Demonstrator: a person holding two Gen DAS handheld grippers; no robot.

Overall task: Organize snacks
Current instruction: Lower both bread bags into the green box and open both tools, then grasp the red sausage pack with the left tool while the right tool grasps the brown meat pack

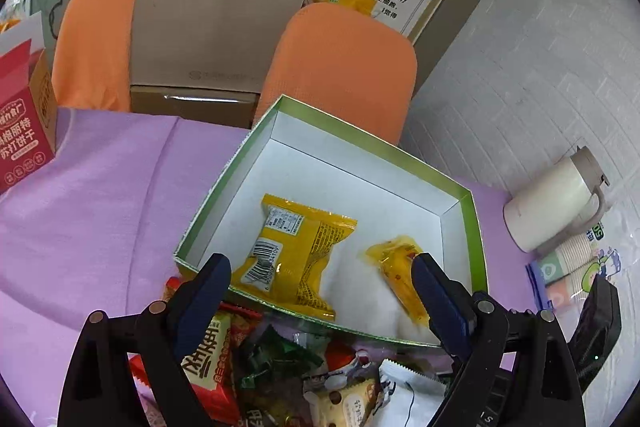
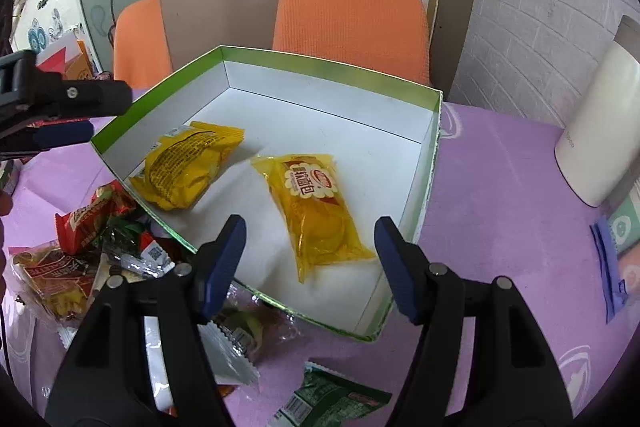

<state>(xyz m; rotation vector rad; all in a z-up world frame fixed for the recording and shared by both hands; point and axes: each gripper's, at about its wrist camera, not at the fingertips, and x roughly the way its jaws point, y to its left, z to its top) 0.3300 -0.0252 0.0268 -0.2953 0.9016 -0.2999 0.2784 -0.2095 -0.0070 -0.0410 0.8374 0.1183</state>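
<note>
A green-rimmed white box (image 1: 468,227) (image 2: 436,131) lies on the purple cloth. Inside it are two yellow snack packs: a larger one with a barcode (image 1: 292,251) (image 2: 188,163) on the left, and a clear-wrapped soft bread pack (image 1: 400,275) (image 2: 316,211) on the right. My left gripper (image 1: 322,277) hangs open over the box's near edge, holding nothing. My right gripper (image 2: 310,237) is open just above the bread pack, empty. A pile of mixed snack packets (image 1: 280,363) (image 2: 92,247) lies in front of the box. In the right wrist view the left gripper's fingers (image 2: 64,137) show at the left edge.
A white thermos jug (image 1: 556,203) (image 2: 600,131) and a sleeve of paper cups (image 1: 568,263) stand right of the box. A red cracker box (image 1: 24,131) is at far left. Two orange chairs (image 1: 340,67) (image 2: 348,11) and a brown paper bag (image 1: 216,27) sit behind the table.
</note>
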